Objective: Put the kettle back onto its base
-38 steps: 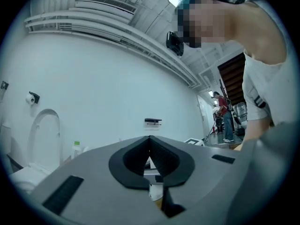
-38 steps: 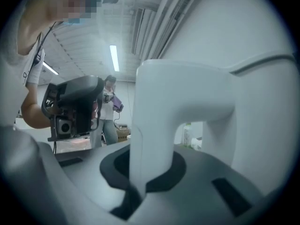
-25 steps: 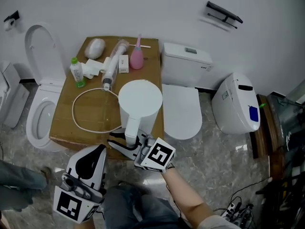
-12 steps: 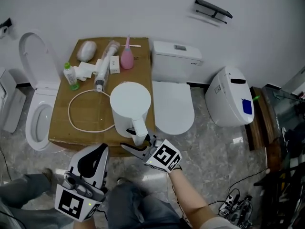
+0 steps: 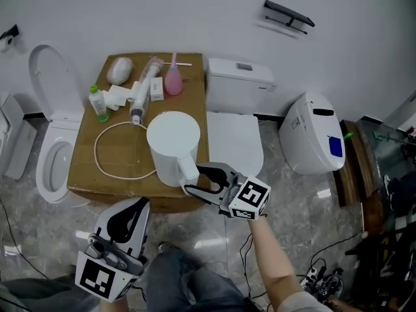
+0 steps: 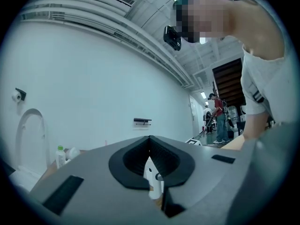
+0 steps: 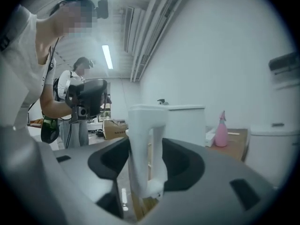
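the white kettle (image 5: 172,138) stands upright on the brown cardboard surface (image 5: 123,174), close to its front edge. it is a smooth, matt plastic cylinder with a flat round lid and a squared loop handle (image 5: 188,169) that points toward the person. from above its body covers whatever lies under it, so the base cannot be made out. a thin white cord (image 5: 104,155) curls in a wide loop over the cardboard to the kettle's left.

the right gripper (image 5: 193,178) reaches in level from the front. its jaws have just been opening and stand wide, with the handle between them. in the right gripper view the dark curved pads sit on either side of the white handle without pressing on it.

the left gripper (image 5: 140,203) hangs low at the person's left, well apart from the kettle. its grey jaws are together at the tips, and the black padded hollows behind them form an empty oval.

toward the back of the surface lie a pink pear-shaped bottle (image 5: 172,80) with a long thin nozzle, a small clear bottle (image 5: 99,103) with a green cap, and a pale rounded lump (image 5: 119,69). a glossy white toilet (image 5: 234,142) with its lid down stands just to the right of the cardboard.
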### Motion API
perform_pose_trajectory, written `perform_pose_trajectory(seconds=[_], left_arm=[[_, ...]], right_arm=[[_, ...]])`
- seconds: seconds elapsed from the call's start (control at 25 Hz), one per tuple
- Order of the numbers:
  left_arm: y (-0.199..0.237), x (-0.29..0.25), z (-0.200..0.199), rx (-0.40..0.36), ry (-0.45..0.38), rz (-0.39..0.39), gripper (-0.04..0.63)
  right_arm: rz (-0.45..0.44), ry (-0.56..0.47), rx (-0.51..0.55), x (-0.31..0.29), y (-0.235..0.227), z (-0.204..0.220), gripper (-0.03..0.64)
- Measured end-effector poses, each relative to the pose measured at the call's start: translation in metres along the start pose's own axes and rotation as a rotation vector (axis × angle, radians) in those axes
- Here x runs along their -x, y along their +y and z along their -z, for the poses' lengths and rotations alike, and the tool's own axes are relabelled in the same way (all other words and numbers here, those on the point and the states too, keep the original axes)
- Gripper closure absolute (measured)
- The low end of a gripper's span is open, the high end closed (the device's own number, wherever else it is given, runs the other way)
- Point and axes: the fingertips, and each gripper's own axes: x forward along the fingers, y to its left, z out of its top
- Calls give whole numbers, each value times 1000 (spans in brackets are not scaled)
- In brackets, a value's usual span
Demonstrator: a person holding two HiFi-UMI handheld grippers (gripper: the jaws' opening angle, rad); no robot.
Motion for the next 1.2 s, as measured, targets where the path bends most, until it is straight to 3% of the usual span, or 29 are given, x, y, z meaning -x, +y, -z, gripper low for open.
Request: perform_pose_trajectory(seconds=[0.24,0.32,0.56,0.88,1.2], left_arm=[[-15,-6,-8,-13,21,7,594],[-22,-7,-15,-7,22,6,594],[-61,-6,-45,-15,22,14,594],[-114,18,-87,-50,6,0,594],[-147,48,-108,-73,2,3,594]], right_arm=[[68,-39,21,27,28,-25,414],[95,-99,24,39,40,-43,519],[84,-213,19,67,94,-107,607],[71,-274,64,95,165,-184,609],[50,-286,102,108,220,-211,609]])
